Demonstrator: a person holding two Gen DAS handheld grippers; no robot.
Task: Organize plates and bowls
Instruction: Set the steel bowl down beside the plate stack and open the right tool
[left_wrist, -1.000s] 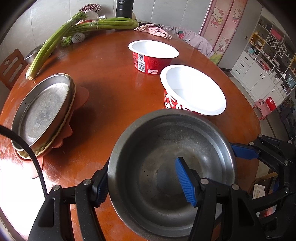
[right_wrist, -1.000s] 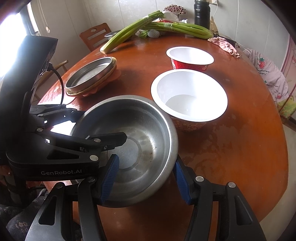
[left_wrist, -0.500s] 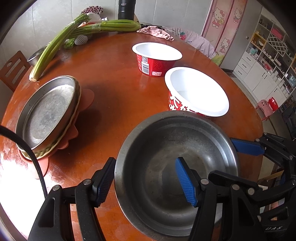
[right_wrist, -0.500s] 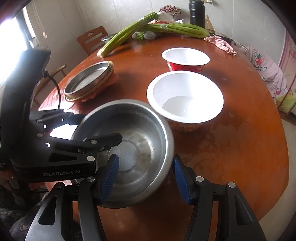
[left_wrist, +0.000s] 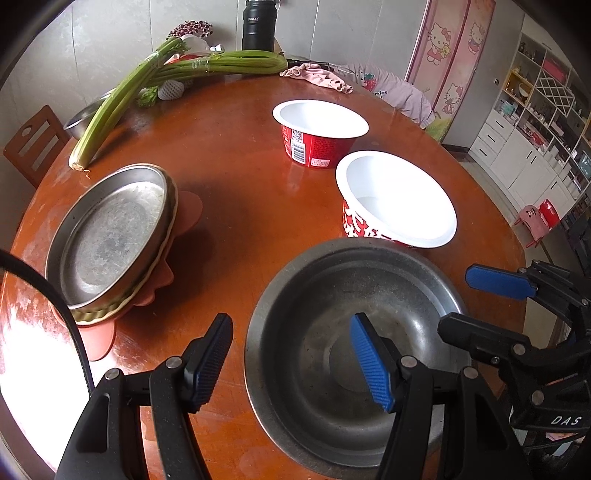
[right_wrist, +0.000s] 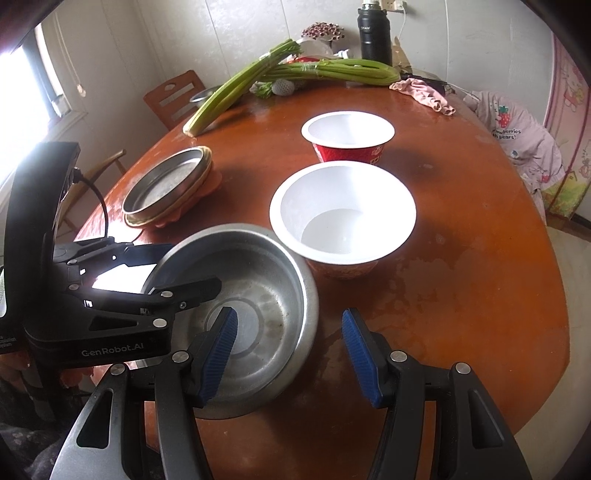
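Plates (left_wrist: 110, 236) sitting stacked already; steel bowl (left_wrist: 354, 332) and two paper bowls (right_wrist: 343, 214) still waiting; left gripper (left_wrist: 295, 365) and right gripper (right_wrist: 288, 354) both straddling its rim, not pinching.

Each tool has black plastic arms pinned with round silver rivets and ending in ribbed blue pads. The left tool (left_wrist: 295, 363) trails a black cable (left_wrist: 55, 295) and bears white "GenRobot.AI" lettering on its body. The right tool (right_wrist: 290, 354) shows white letters "DAS" on its housing.
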